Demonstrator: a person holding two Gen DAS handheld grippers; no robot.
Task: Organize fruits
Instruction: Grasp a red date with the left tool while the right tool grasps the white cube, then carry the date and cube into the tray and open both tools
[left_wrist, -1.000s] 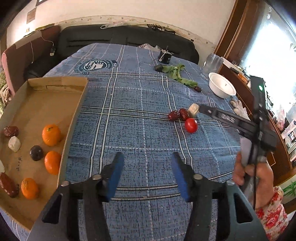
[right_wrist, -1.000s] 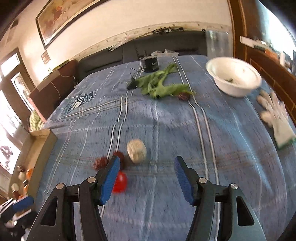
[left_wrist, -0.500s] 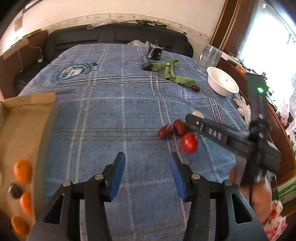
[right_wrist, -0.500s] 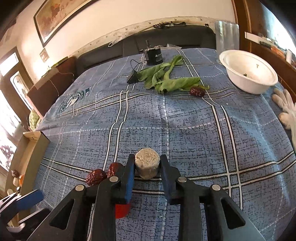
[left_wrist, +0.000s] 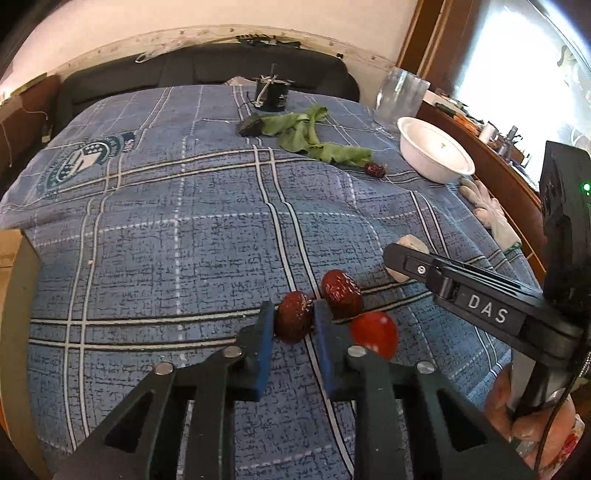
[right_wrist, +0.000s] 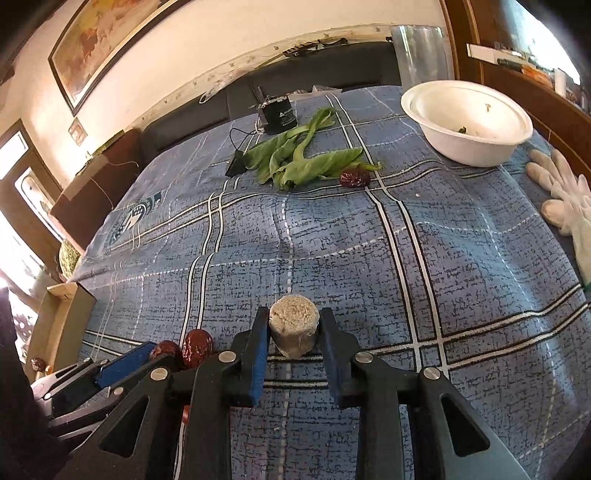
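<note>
My left gripper (left_wrist: 294, 317) is shut on a dark red date (left_wrist: 293, 320) on the blue checked cloth (left_wrist: 184, 236). A second date (left_wrist: 340, 291) and a red cherry tomato (left_wrist: 373, 334) lie just to its right. My right gripper (right_wrist: 294, 325) is shut on a pale beige cylinder-shaped piece (right_wrist: 294, 326) resting on the cloth. In the right wrist view the two dates (right_wrist: 188, 349) sit to the left, beside the left gripper's blue pad (right_wrist: 122, 365). Another date (right_wrist: 354, 178) lies far off by the green leaves (right_wrist: 303, 158).
A white bowl (right_wrist: 467, 118) stands at the back right, with white gloves (right_wrist: 565, 206) at the right edge. A black round device (right_wrist: 277, 114) and a small black box (right_wrist: 236, 165) sit at the back. The cardboard box edge (right_wrist: 61, 321) is at the left.
My left gripper swung right from the box, reached the dates and closed on one. My right gripper closed on the beige piece and stays there.
</note>
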